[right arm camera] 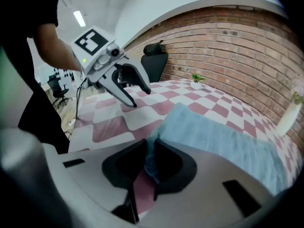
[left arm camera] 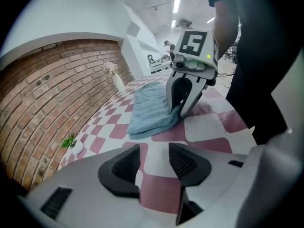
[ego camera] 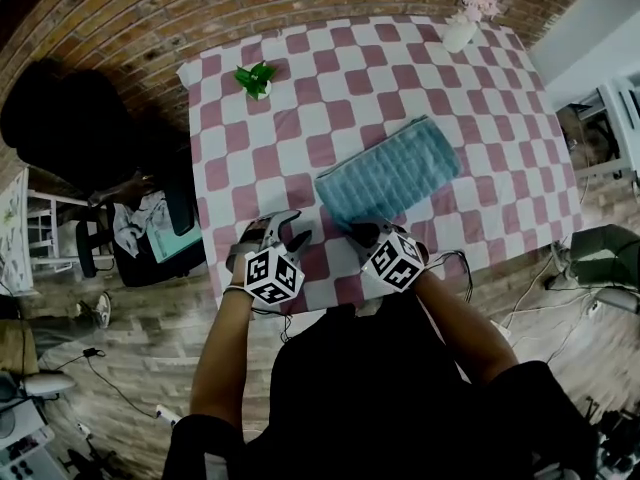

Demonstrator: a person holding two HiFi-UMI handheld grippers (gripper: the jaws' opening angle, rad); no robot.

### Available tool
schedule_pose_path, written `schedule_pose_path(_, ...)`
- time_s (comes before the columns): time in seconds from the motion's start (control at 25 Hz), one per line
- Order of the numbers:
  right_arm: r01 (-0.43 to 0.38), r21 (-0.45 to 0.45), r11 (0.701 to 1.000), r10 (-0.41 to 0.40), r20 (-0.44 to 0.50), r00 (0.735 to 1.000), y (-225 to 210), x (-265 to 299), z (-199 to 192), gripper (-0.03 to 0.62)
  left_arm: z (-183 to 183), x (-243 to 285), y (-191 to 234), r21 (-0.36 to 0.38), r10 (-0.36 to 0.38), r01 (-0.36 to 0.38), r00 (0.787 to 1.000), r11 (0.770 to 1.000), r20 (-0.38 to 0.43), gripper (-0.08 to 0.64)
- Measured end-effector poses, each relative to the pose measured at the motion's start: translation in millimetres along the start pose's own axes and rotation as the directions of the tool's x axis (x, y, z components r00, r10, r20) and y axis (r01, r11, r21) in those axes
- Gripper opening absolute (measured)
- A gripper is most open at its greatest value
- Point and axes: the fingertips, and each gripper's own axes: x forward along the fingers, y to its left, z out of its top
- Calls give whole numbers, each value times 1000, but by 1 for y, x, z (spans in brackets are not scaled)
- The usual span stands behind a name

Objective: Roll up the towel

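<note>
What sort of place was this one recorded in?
Probably an office or lab corner: a table in a checked cloth beside a brick wall, a black office chair, and cables across the floor.

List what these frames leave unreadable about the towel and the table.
Head view: the towel corner in the right gripper is hidden under that gripper.
Head view: the table has its near edge covered by the person's arms and the left gripper.
Right gripper view: the vase is blurred and cut by the lens rim.
Left gripper view: the plant is too small to identify.
</note>
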Motion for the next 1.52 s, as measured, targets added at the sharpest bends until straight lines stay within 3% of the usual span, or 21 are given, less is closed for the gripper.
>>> schedule_pose_path(0.2, -69, 95, 993, 57, 122, 991, 13, -29, 12, 55, 14, 1, -18, 169, 16, -20, 999, 985, 28, 224)
schedule_pose_path(0.36, -170, 162, 972, 125, 256, 959, 27, -67, 19, 57, 36, 9, -36, 326, 32, -54, 997, 944, 73, 308)
schedule_pose_path(0.44, -211, 148, 966, 162, 290, 943, 37, -83, 16, 58, 48, 15, -44, 398, 40, -74, 995, 915, 93, 348)
schedule_pose_path(0.52, -229, 136, 964, 179, 302, 936, 44, -95, 8, 58, 59, 21, -53, 460, 28, -73, 994, 885, 105, 350)
schedule_pose_path(0.6, -249, 150, 957, 192, 316, 929, 48, -104, 0, 60, 66, 25, -62, 504, -1, -54, 994, 862, 108, 263)
schedule_pose_path(0.72, -270, 178, 946, 202, 328, 923, 52, -117, -17, 61, 74, 24, -76, 532, -86, 22, 992, 846, 96, 56)
schedule_pose_path(0.8, -278, 199, 940, 200, 337, 920, 56, -124, -27, 61, 76, 20, -92, 545, -176, 110, 982, 831, 70, 40)
schedule_pose_path(0.92, -305, 230, 924, 215, 347, 913, 68, -131, -42, 66, 75, 13, -114, 574, -293, 237, 956, 784, 6, 35)
schedule_pose_path(1.04, -344, 251, 905, 246, 352, 903, 81, -135, -54, 67, 73, 6, -135, 565, -419, 394, 903, 724, -93, 34)
schedule_pose_path(1.12, -346, 267, 900, 241, 357, 902, 83, -138, -60, 69, 76, 7, -139, 563, -460, 448, 878, 695, -131, 35)
schedule_pose_path(1.28, -246, 305, 920, 122, 373, 920, 63, -145, -63, 71, 90, 17, -125, 558, -459, 451, 878, 697, -137, 40)
schedule_pose_path(1.52, 40, 289, 956, -127, 288, 949, 12, -151, -73, 71, 119, 43, -91, 546, -375, 343, 925, 764, -57, 55)
